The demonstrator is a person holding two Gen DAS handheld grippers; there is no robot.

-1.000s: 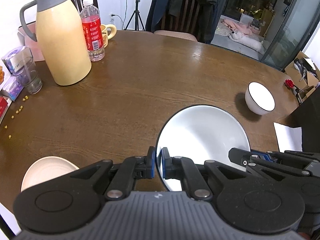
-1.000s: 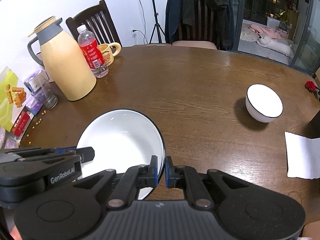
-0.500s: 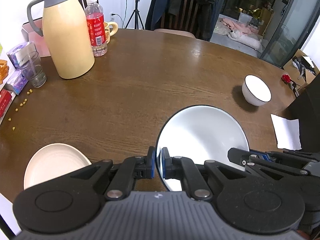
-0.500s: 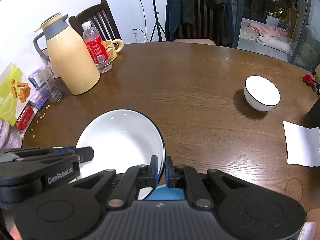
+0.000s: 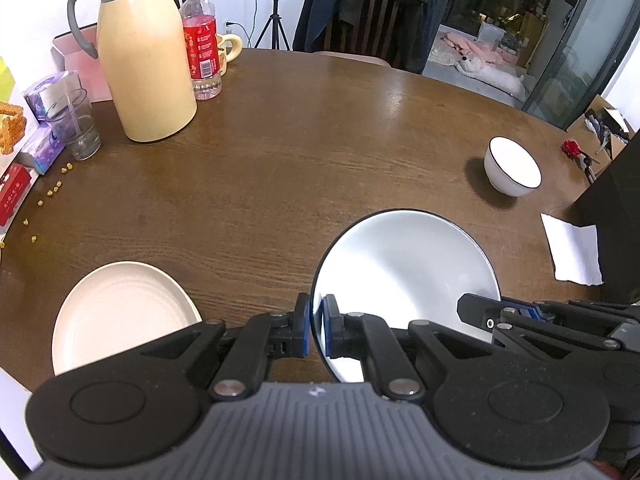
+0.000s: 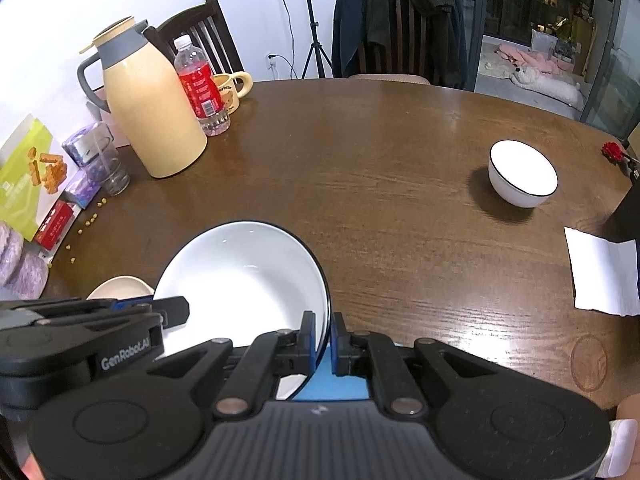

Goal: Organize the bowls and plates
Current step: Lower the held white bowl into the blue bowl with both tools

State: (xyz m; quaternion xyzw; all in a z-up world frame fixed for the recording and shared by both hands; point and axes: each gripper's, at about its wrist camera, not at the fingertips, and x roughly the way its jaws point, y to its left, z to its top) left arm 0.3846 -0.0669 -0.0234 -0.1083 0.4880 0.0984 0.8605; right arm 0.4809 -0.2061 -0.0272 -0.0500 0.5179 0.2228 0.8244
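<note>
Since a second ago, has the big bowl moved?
Yes. The big bowl, gripped by both grippers, has pulled back toward the near edge: the thermos and small bowl sit farther away, and more beige plate shows.

Left gripper (image 5: 316,330), right gripper (image 6: 323,338) — both clamped, apparently on opposite rims.

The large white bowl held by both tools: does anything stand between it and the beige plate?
Nothing visible does. Only bare table lies between the large white bowl and the beige plate; the thermos stands farther back.
</note>
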